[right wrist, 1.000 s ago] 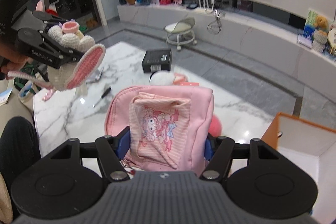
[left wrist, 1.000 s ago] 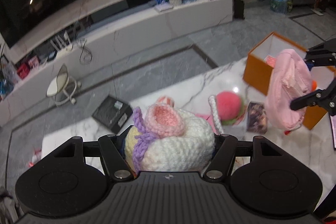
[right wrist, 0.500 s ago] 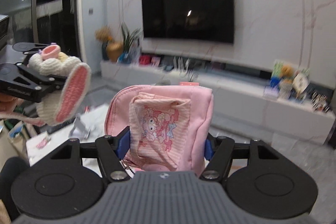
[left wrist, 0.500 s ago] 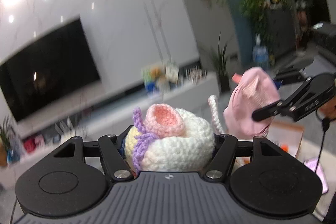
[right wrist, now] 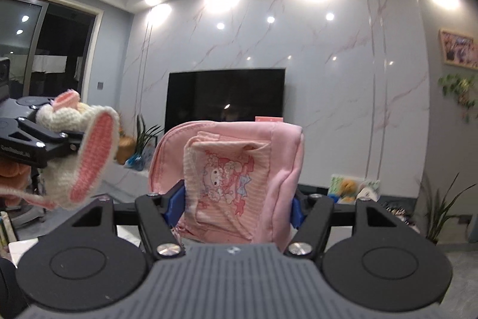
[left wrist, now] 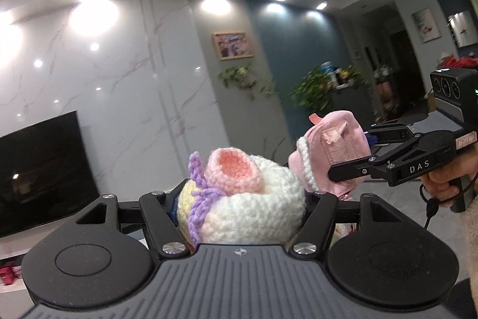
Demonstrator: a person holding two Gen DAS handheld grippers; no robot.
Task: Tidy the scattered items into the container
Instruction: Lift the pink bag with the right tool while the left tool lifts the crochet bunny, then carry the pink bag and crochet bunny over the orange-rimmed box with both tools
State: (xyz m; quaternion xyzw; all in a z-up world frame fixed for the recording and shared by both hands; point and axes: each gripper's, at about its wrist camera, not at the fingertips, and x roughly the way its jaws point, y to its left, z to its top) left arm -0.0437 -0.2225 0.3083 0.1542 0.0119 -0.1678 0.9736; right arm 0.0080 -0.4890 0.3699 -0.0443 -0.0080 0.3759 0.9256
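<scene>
My left gripper [left wrist: 239, 208] is shut on a white crochet rabbit toy [left wrist: 248, 199] with a pink ear and purple yarn. It also shows at the left of the right wrist view as the crochet rabbit toy [right wrist: 80, 157], its long ear hanging down. My right gripper [right wrist: 236, 202] is shut on a pink fabric pouch [right wrist: 233, 181] with a cartoon print. In the left wrist view the pink pouch [left wrist: 331, 151] is held up at the right by a person's hand [left wrist: 445, 184]. Both grippers are raised and tilted up at the walls and ceiling. The container is out of view.
A dark television [right wrist: 225, 99] hangs on the marble wall. Plants [left wrist: 322, 88] and a framed picture [left wrist: 233, 45] line the far wall. A low white ledge [right wrist: 352, 190] carries small toys. Ceiling spotlights glare overhead.
Both grippers have tilted further upward; table, floor and orange box have dropped out of view. Each still holds its item, and the two sit closer together.
</scene>
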